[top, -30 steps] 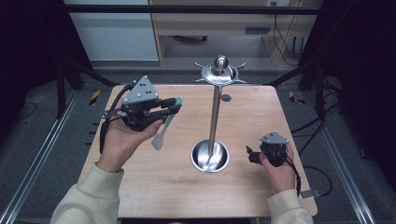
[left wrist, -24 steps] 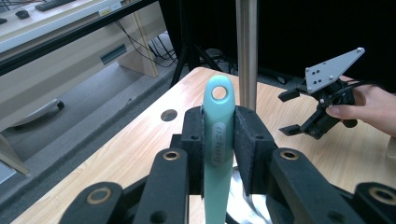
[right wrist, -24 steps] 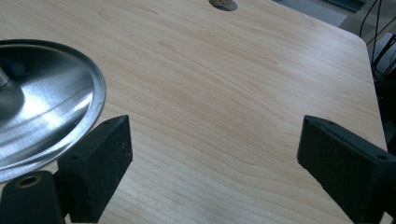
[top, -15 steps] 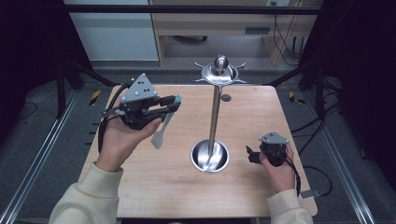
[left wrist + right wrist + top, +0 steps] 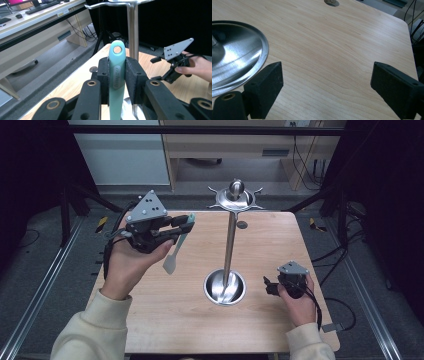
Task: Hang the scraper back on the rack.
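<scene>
While raised, left tool (image 5: 187, 222) clamps spatula (image 5: 176, 251), seemingly level.

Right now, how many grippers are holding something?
1. The left gripper, raised over the table's left side, clamps the teal spatula. The right gripper, near the stand's base, is open.

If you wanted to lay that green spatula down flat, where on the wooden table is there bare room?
Bare wood lies along the wooden table's near edge, between the sleeves, and at the far right corner beyond the right gripper. It is tight around the steel stand's round base, and under the left gripper holding the mint-green plastic spatula.
</scene>
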Demonstrator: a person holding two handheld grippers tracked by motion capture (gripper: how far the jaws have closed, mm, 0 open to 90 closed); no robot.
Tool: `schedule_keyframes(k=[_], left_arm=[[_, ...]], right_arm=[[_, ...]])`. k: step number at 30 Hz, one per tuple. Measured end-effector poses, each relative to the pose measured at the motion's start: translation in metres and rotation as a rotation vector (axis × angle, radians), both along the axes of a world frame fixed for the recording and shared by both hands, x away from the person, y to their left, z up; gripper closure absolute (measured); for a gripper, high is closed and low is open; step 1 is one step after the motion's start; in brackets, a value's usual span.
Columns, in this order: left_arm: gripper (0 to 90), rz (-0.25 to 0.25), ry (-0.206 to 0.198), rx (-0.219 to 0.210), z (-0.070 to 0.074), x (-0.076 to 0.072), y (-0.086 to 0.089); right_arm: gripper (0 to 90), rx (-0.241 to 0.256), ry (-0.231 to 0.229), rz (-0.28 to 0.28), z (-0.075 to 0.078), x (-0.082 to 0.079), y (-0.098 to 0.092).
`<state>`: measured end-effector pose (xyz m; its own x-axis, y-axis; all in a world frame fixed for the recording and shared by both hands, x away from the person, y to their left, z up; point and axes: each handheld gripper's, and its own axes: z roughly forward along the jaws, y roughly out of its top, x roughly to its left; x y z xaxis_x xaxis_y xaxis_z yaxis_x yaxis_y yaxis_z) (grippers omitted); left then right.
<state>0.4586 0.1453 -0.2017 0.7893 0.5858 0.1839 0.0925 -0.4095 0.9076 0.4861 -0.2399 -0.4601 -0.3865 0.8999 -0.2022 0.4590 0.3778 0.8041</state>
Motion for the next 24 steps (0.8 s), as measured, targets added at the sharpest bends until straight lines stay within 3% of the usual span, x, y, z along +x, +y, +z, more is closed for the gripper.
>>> schedule_keyframes(k=[24], left_arm=[[74.6, -0.015, -0.007, -0.070, 0.0104, 0.0049, -0.0095]], right_arm=[[11.6, 0.007, -0.003, -0.003, 0.0011, -0.0008, -0.0008]])
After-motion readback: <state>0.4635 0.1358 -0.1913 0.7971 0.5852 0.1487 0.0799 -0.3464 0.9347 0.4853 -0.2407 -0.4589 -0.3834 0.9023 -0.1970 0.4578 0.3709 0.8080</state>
